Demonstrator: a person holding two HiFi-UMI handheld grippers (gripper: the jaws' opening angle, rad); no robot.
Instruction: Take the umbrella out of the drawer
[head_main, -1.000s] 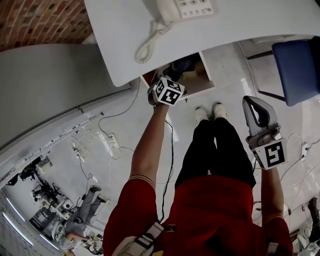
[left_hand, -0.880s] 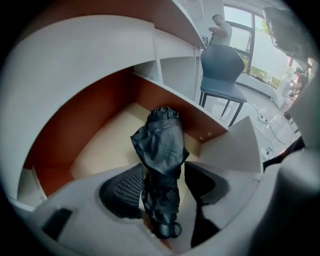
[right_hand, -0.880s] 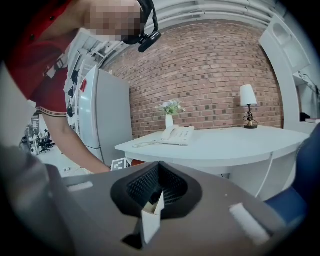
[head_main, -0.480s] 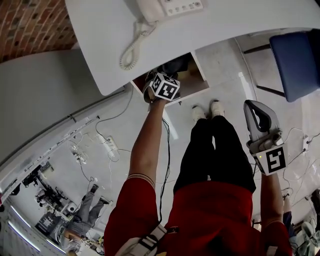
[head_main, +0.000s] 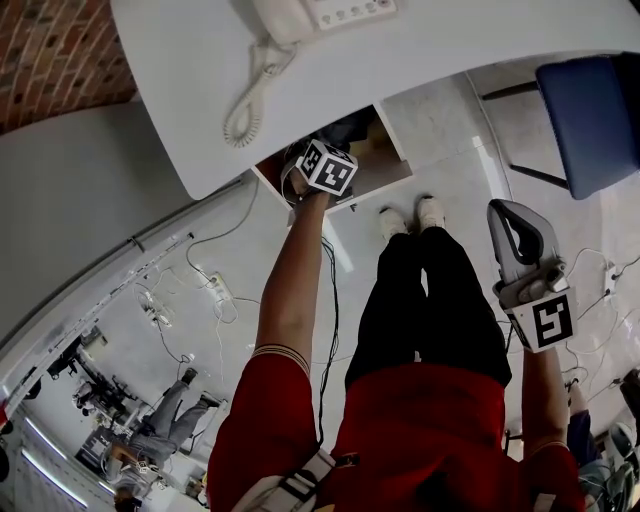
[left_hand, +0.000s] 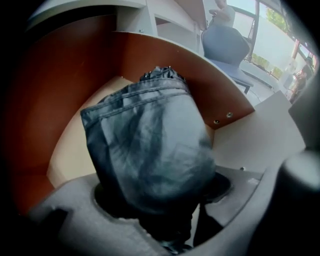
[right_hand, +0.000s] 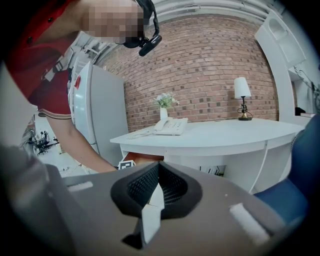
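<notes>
A dark folded umbrella (left_hand: 150, 150) lies in the open wooden drawer (left_hand: 150, 55) under the white desk. In the left gripper view it fills the space between my jaws, which are opening and stand wide on either side of it without pressing on it. In the head view my left gripper (head_main: 322, 160) points steeply down into the drawer (head_main: 385, 172), and its marker cube hides most of the umbrella (head_main: 345, 128). My right gripper (head_main: 508, 215) hangs beside the person's right leg, away from the drawer. Its jaws (right_hand: 152, 200) meet with nothing between them.
The white desk (head_main: 450, 60) carries a phone (head_main: 320, 12) with a coiled cord, a lamp (right_hand: 242, 97) and a flower vase (right_hand: 164, 102). A blue chair (head_main: 590, 110) stands at the right. Cables and a power strip (head_main: 215, 290) lie on the floor at the left.
My left gripper has sunk deeper into the drawer, toward the umbrella. The right gripper has dropped slightly beside the leg.
</notes>
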